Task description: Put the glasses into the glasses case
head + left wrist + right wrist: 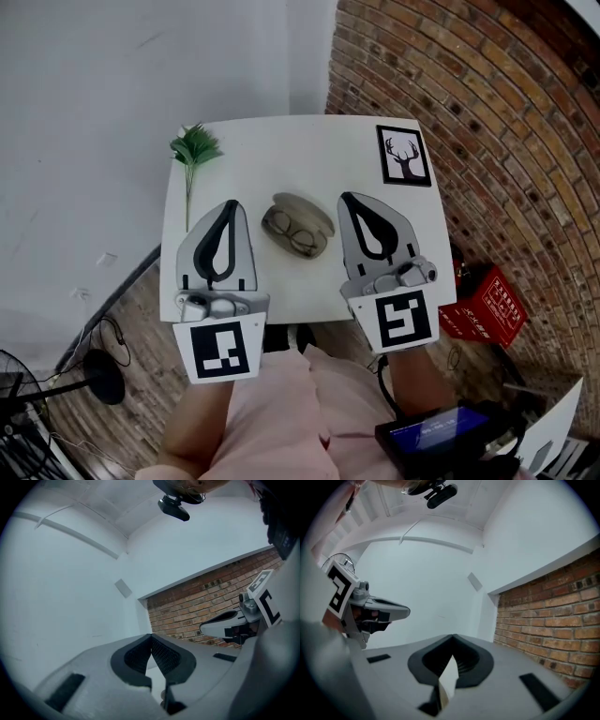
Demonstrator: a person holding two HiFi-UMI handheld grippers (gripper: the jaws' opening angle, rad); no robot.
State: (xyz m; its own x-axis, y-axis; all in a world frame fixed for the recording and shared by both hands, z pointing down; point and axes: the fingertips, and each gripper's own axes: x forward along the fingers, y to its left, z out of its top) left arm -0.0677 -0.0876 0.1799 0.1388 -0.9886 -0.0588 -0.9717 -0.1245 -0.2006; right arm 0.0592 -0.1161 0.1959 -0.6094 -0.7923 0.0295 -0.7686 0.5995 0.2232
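The glasses case (298, 225) lies open near the middle of the white table (281, 150). The glasses (304, 240) lie inside it, with the lenses showing in the lower half of the case. In the head view the case is between the two grippers, level with their jaws. It touches neither of them: a strip of bare table shows on each side.

The left gripper (230, 204) is to the left of the case. Its jaws are pressed together at the tips, and the dark pads (161, 656) form a closed loop with nothing inside it. The right gripper (349, 197) is to the right of the case. Its jaws also meet at the tips and pinch nothing. Both grippers point away from the person, toward the far edge of the table, and their tips reach about as far as the far end of the case.

The two gripper views look over the closed jaws at the white wall (440, 573) and the brick wall (553, 616), and each view also shows the other gripper at its side.

On the far left corner of the table lies a green plant sprig (195, 147). On the far right corner lies a framed deer picture (404, 155). A red box (483, 305) stands on the floor by the brick wall, to the right of the table.
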